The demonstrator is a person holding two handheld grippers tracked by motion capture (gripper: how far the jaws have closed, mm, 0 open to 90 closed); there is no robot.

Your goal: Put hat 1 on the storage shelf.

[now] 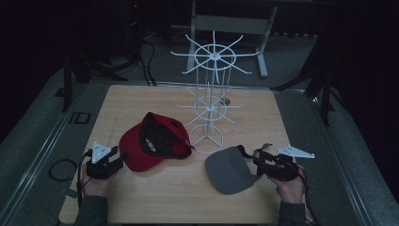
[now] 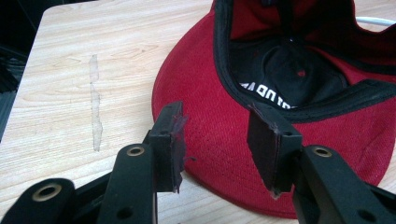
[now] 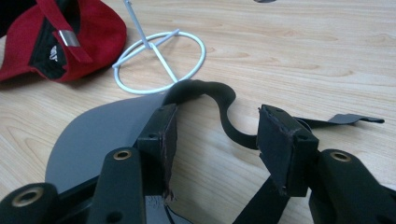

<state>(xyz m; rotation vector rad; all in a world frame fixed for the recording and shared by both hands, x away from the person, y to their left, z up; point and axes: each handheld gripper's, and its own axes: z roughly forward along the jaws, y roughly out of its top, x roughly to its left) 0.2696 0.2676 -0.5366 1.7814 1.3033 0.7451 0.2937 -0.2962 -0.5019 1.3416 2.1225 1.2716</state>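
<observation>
A red cap [image 1: 146,150] with a black lining lies upside down at the table's left front. My left gripper [image 1: 118,157] sits at the edge of its brim. In the left gripper view, that gripper [image 2: 219,135] stands open and the red cap's [image 2: 205,102] brim lies between and just beyond the pads, apart from both. A grey visor [image 1: 228,172] with a black strap [image 1: 244,151] lies at the right front. My right gripper [image 1: 259,160] is at its strap end. In the right gripper view, it [image 3: 217,135] is open, with the black strap [image 3: 229,116] looping between the jaws and the grey visor [image 3: 102,130] to their left.
A white wire rack [image 1: 209,94] with spoke arms stands mid-table, its ring base [image 3: 161,65] close to both hats. The wooden table [image 1: 141,101] has bare room behind the red cap [image 3: 93,32] and along the front edge. A black cable coil [image 1: 61,169] lies off the table's left side.
</observation>
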